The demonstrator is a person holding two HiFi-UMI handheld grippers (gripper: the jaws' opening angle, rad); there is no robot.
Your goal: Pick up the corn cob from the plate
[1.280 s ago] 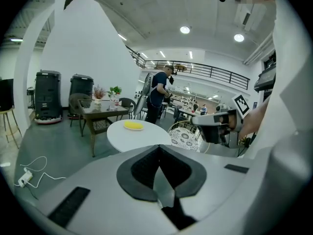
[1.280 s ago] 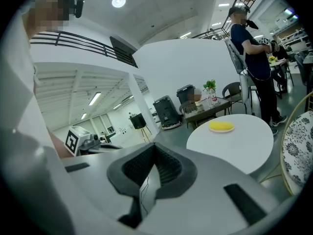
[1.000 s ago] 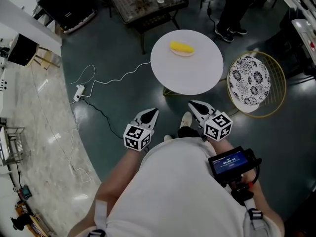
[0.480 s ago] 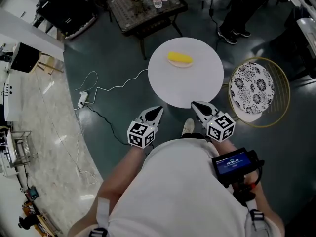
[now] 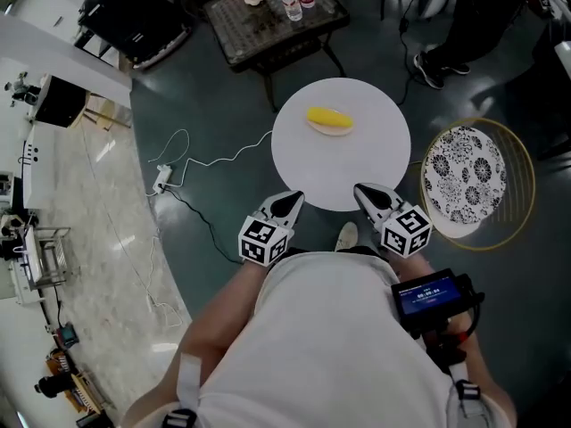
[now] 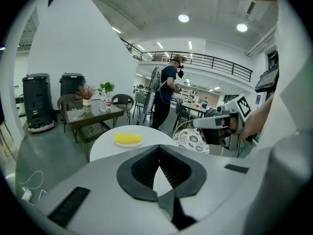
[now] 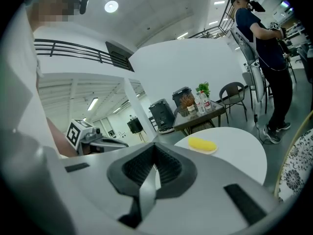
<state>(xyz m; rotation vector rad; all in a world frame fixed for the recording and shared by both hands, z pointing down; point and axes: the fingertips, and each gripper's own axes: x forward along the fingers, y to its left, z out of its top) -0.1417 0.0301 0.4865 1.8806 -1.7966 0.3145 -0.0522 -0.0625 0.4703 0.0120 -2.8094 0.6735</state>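
So the yellow corn cob point(image 5: 328, 119) was lying on its side on a small pale plate point(image 5: 342, 132), toward the far half of the round white table point(image 5: 357, 163). Nothing was touching it. The person stood at the near edge of that table with both tools held out in front. The left gripper point(image 5: 292, 201) sat just off the table's near-left rim and the right gripper point(image 5: 365, 192) over the near-right rim, both well short of the plate.

Going by the left gripper view, its dark ribbed jaws were clenched together at the tips with nothing in them, corn straight ahead past them. Same story in the right gripper view: jaws pressed shut, empty, corn ahead and a bit to the right.

Around the table: a round black-and-white floral seat in a gold wire frame point(image 5: 464, 181) on the right, a dark low table with water bottles point(image 5: 272, 12) beyond, and a white cable point(image 5: 210, 154) snaking over the dark floor on the left.
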